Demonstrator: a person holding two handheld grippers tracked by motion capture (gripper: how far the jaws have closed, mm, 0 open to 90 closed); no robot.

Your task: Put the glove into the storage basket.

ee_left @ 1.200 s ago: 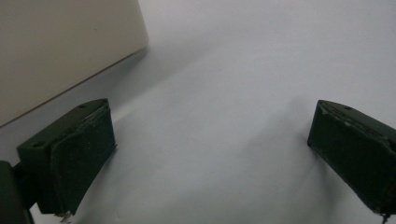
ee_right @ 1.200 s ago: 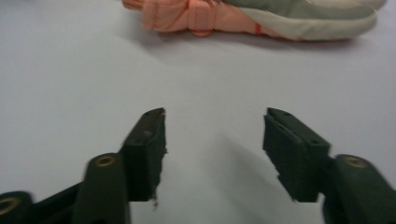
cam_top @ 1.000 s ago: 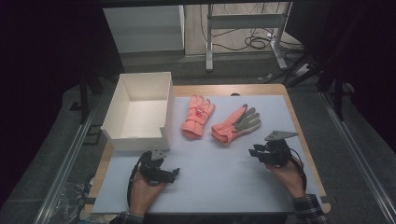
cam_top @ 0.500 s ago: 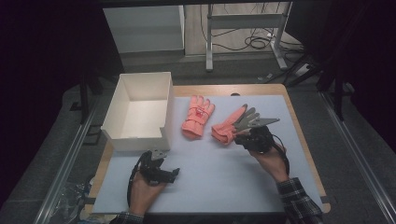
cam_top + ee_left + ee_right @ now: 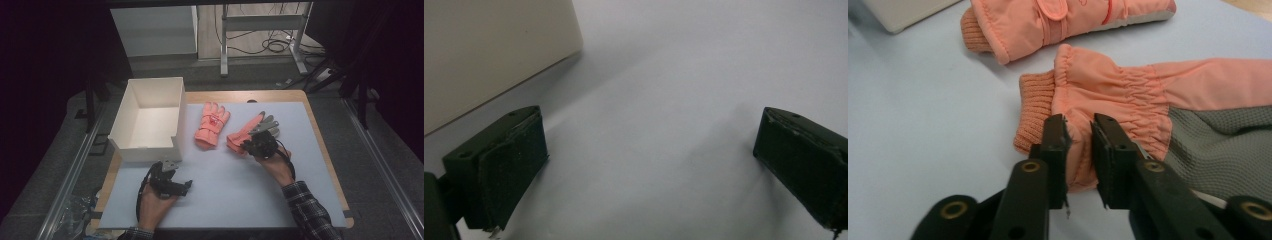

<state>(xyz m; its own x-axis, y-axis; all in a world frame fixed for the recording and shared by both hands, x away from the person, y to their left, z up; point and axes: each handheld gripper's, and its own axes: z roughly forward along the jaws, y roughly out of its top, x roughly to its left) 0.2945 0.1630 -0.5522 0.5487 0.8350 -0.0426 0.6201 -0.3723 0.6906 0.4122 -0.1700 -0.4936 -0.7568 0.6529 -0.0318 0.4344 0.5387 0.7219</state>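
Two salmon-pink gloves lie on the pale mat. One glove (image 5: 211, 125) lies near the white box, its back up. The other glove (image 5: 243, 134) (image 5: 1128, 95) lies palm up with a grey palm, cuff toward me. My right gripper (image 5: 250, 146) (image 5: 1079, 142) is shut on this glove's wrist, a fold of pink fabric pinched between its jaws just beyond the ribbed cuff. My left gripper (image 5: 189, 185) (image 5: 649, 165) rests on the mat near the front left, open with nothing but bare mat between its jaws.
An empty white box (image 5: 150, 116) (image 5: 484, 55) stands at the left of the table, close behind my left gripper. The pale mat (image 5: 310, 150) covers the wooden table. Metal frames and cables stand on the floor beyond the far edge.
My right gripper moved left and forward from the right side of the mat to the grey-palmed glove and shut on its wrist. The left gripper stayed still.
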